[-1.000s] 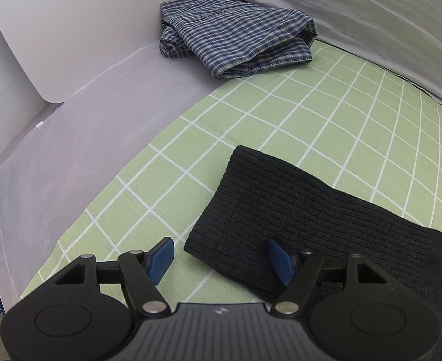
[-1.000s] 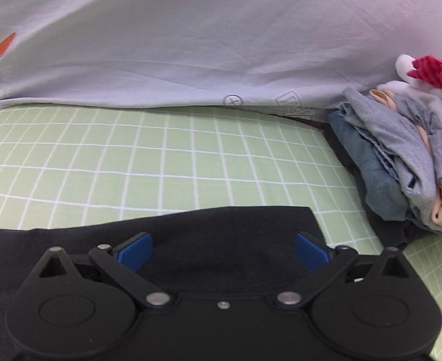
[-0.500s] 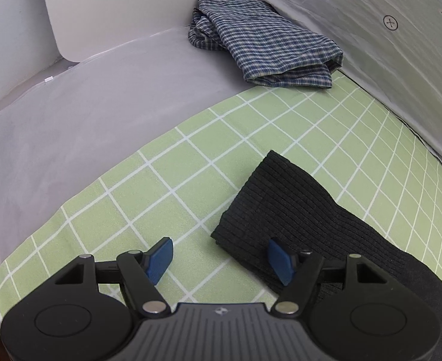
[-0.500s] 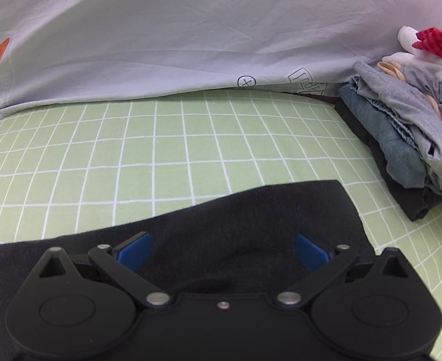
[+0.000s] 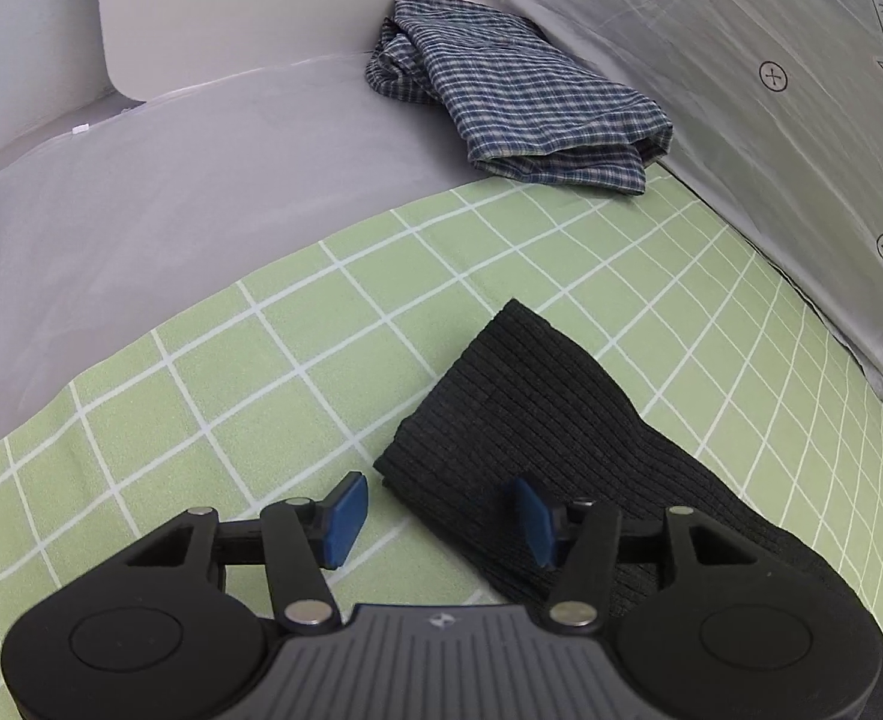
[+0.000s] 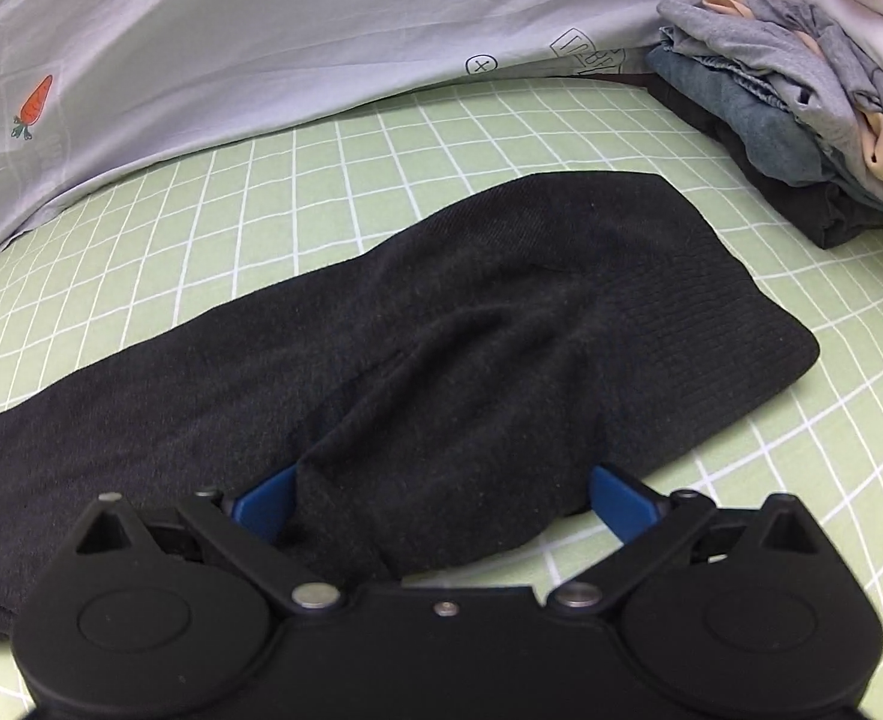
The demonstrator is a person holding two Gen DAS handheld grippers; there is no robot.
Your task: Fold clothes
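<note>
A black ribbed garment [image 5: 531, 396] lies flat on the green checked sheet [image 5: 261, 396]. Its near corner sits between the blue pads of my left gripper [image 5: 441, 516], whose jaws are closing. The left pad hangs over bare sheet and the right pad over the cloth; neither presses on it. In the right wrist view the other end of the same dark garment [image 6: 501, 312] lies with a raised fold running into my right gripper [image 6: 441, 498]. That gripper stands wide open, with the hump of cloth between its pads.
A folded blue plaid shirt [image 5: 519, 96] lies at the far edge by a white board [image 5: 261, 0]. A stack of mixed clothes [image 6: 801, 90] sits at the far right. A grey printed cover [image 6: 261, 30] borders the sheet along the back.
The left jaws have narrowed, and that view has swung so the garment's corner lies between them. The right gripper has slid to the garment's near edge, and a fold of cloth now humps between its pads.
</note>
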